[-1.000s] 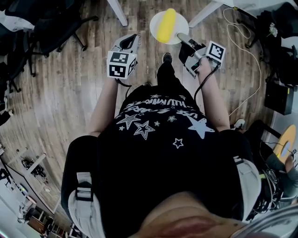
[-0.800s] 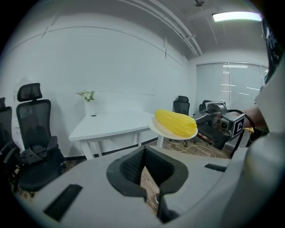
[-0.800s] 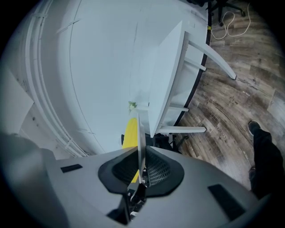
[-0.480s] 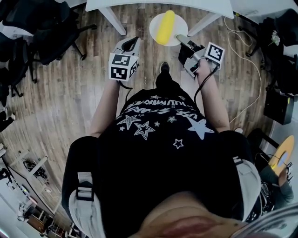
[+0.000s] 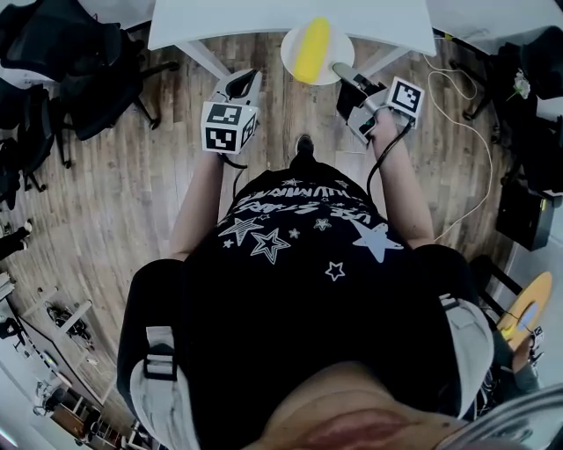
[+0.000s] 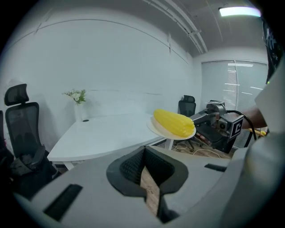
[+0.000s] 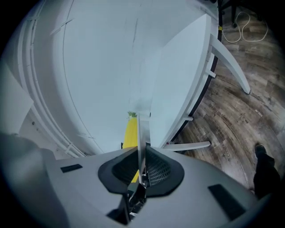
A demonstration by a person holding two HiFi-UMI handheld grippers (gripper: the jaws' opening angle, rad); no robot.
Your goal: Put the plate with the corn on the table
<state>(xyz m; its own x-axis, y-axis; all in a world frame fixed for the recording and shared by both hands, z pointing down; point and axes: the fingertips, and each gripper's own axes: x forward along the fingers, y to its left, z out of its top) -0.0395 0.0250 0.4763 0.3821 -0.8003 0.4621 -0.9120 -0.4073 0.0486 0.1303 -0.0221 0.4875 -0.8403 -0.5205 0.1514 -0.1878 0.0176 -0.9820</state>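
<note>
Right gripper (image 5: 339, 69) (image 7: 140, 168): jaws nearly shut, clamped on the near rim of the round white plate (image 5: 290, 53) (image 6: 155, 128) (image 7: 138, 133). Same grip as a second ago. In the right gripper view the plate sits edge-on between the black pads.

Yellow corn cob (image 5: 311, 48) (image 6: 174, 123) (image 7: 130, 133) lies along the plate. It hasn't shifted on it.

Left gripper (image 5: 245, 82) (image 6: 149, 180): jaws together, only a thin slit between the pads, nothing in them. It stays off to the left of the plate, not touching it.

Changes in the head view:
- A second ago only the legs of the white curved-edge table (image 5: 220, 22) (image 6: 102, 133) (image 7: 182, 80) showed at the top. Now its top spans the upper edge.
- Both grippers and the plate have come closer to the table. The plate's far half now overlaps the table's near edge in the head view.
- The plate is in the air, carried by the right gripper, not resting on the tabletop. The left gripper view shows it just off the table's right edge.
- The wood plank floor (image 5: 132, 176) has slid back under the person in the black star-print shirt (image 5: 308, 264).

A small vase of flowers (image 6: 78, 96) stands at the table's far side. A black office chair (image 6: 18, 116) is to its left.
</note>
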